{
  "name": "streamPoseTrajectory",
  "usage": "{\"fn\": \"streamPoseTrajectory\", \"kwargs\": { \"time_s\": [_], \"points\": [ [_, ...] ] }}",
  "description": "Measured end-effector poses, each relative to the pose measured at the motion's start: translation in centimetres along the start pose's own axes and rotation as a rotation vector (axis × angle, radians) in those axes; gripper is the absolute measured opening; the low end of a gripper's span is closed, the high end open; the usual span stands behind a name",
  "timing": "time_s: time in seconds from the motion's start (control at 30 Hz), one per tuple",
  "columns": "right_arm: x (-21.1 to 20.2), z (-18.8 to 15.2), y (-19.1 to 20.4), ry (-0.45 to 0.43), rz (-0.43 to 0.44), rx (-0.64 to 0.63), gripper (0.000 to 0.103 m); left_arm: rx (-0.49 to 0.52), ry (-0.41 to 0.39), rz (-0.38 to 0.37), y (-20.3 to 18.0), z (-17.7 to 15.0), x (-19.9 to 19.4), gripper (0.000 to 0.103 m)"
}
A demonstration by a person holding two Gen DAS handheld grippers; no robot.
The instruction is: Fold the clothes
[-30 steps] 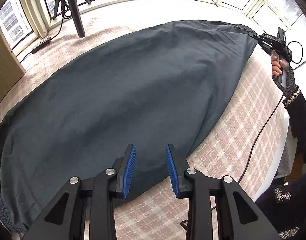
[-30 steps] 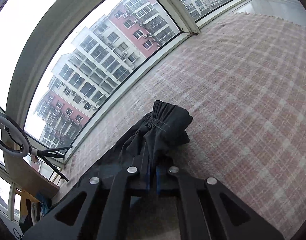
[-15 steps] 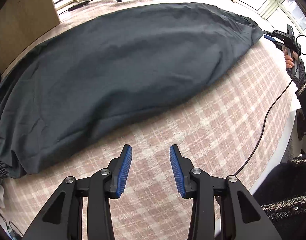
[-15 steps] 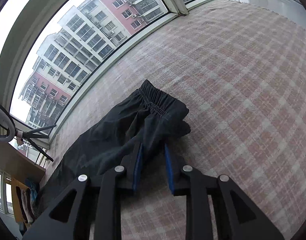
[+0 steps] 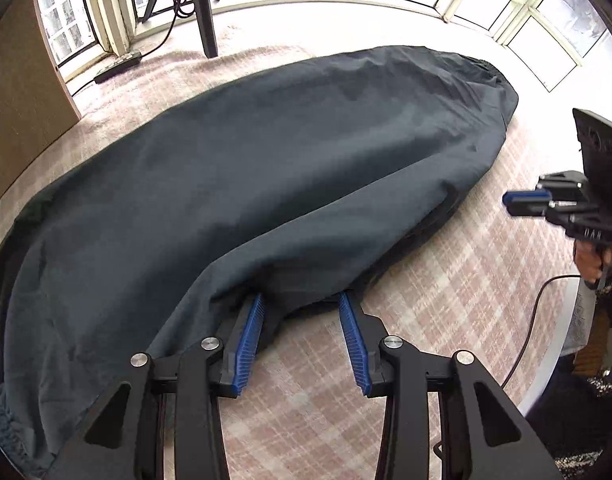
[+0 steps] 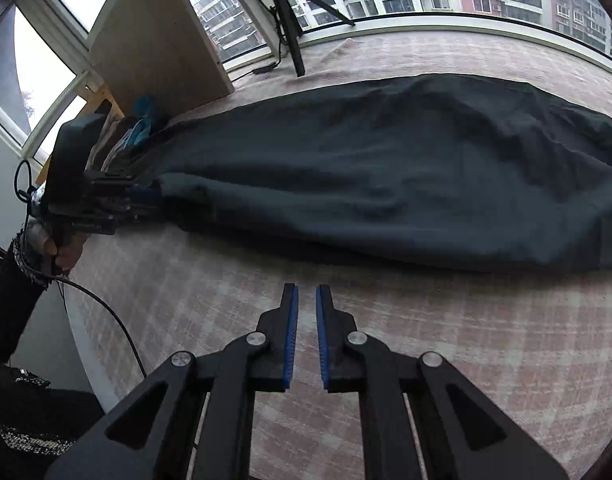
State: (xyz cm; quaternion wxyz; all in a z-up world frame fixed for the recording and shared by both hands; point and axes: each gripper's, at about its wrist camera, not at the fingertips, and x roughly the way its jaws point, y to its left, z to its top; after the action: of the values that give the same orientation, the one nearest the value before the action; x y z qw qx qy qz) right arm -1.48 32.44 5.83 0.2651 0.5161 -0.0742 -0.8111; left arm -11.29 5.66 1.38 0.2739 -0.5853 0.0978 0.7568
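Note:
A dark grey garment lies spread long on the pink plaid bed cover; it also shows in the right wrist view. My left gripper is open, its fingers astride the garment's near edge, with a fold of cloth between the blue pads. It shows in the right wrist view at the garment's left end. My right gripper is open a narrow gap and empty, over bare cover short of the garment's edge. It shows in the left wrist view, clear of the cloth.
A tripod leg and a power strip stand at the far side by the windows. A wooden panel rises at the far left. A black cable trails over the bed's right edge.
My right gripper let go of the waistband end and drew back off the garment. My left gripper moved forward from bare cover onto the garment's near edge.

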Motion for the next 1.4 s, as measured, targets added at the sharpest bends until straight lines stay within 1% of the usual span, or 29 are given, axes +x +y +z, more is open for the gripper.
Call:
{"fn": "streamPoseTrajectory", "kwargs": {
  "time_s": [0.07,0.13,0.17,0.27,0.37,0.47,0.5,0.53,0.6,0.67,0.7,0.77,0.87,0.97,1.0,1.07,1.1,1.13,1.17,1.2,1.23,1.27,1.3,1.33,1.4],
  "points": [
    [2.1,0.9,1.9,0.022,0.015,-0.048,0.009,0.004,0.0,0.008,0.5,0.8,-0.1,0.037],
    [3.7,2.2,2.8,0.025,0.016,-0.066,0.009,0.008,-0.001,0.014,0.8,1.9,-0.1,0.037],
    [4.3,3.0,3.1,0.025,0.012,-0.07,0.009,0.008,-0.003,0.016,0.8,1.8,-0.2,0.037],
    [5.7,5.1,3.2,0.039,0.018,-0.083,0.009,0.006,-0.007,0.021,1.2,0.7,-0.9,0.04],
    [6.9,6.7,3.3,0.08,0.061,-0.079,0.01,0.001,-0.004,0.03,2.2,-0.6,-2.0,0.04],
    [7.1,7.8,4.1,0.132,0.105,-0.112,0.012,-0.02,-0.009,0.033,3.3,-1.5,-3.0,0.042],
    [7.1,8.0,4.4,0.154,0.12,-0.13,0.02,-0.027,-0.011,0.034,3.7,-1.8,-3.4,0.044],
    [7.1,8.2,4.8,0.179,0.13,-0.157,0.035,-0.03,-0.015,0.04,4.0,-2.1,-3.8,0.046],
    [7.2,8.6,5.8,0.214,0.11,-0.24,0.051,-0.032,-0.015,0.067,4.8,-2.6,-4.4,0.047],
    [7.7,9.1,7.2,0.234,0.072,-0.337,0.052,-0.037,-0.013,0.093,5.5,-3.0,-5.0,0.047],
    [8.1,9.4,7.9,0.242,0.069,-0.374,0.052,-0.044,-0.011,0.101,5.9,-3.1,-5.1,0.047],
    [9.2,9.7,9.1,0.254,0.087,-0.422,0.053,-0.047,-0.012,0.116,6.4,-3.5,-5.3,0.047],
    [11.2,10.0,10.5,0.262,0.123,-0.457,0.053,-0.046,-0.018,0.123,7.0,-4.3,-5.9,0.047],
    [12.3,9.7,11.9,0.265,0.21,-0.473,0.053,-0.06,0.002,0.137,8.3,-5.0,-5.6,0.047],
    [12.6,9.5,12.4,0.264,0.223,-0.492,0.053,-0.071,0.01,0.138,8.9,-5.1,-5.4,0.047],
    [13.3,8.9,13.4,0.255,0.209,-0.544,0.053,-0.093,0.025,0.139,10.1,-5.2,-4.8,0.047],
    [13.7,8.6,13.8,0.249,0.195,-0.569,0.053,-0.104,0.032,0.141,10.7,-5.2,-4.5,0.047],
    [14.1,8.3,14.1,0.249,0.187,-0.584,0.049,-0.116,0.038,0.143,11.3,-5.2,-4.2,0.047],
    [14.2,8.2,14.2,0.251,0.186,-0.587,0.042,-0.127,0.045,0.145,11.8,-5.2,-3.8,0.047],
    [14.2,8.1,14.2,0.251,0.184,-0.588,0.027,-0.135,0.05,0.143,12.3,-5.2,-3.5,0.047],
    [14.2,8.0,14.3,0.251,0.182,-0.589,0.022,-0.139,0.057,0.145,12.7,-5.3,-3.3,0.047],
    [14.1,8.0,14.4,0.252,0.18,-0.592,0.02,-0.139,0.065,0.15,12.9,-5.3,-3.0,0.047],
    [13.9,7.9,14.5,0.253,0.178,-0.597,0.013,-0.139,0.073,0.156,13.1,-5.3,-2.7,0.047],
    [13.7,7.8,14.6,0.254,0.176,-0.601,0.009,-0.138,0.081,0.159,13.3,-5.4,-2.4,0.047],
    [13.0,7.4,14.9,0.256,0.189,-0.61,0.007,-0.138,0.082,0.157,13.5,-5.4,-2.2,0.047]
  ]
}}
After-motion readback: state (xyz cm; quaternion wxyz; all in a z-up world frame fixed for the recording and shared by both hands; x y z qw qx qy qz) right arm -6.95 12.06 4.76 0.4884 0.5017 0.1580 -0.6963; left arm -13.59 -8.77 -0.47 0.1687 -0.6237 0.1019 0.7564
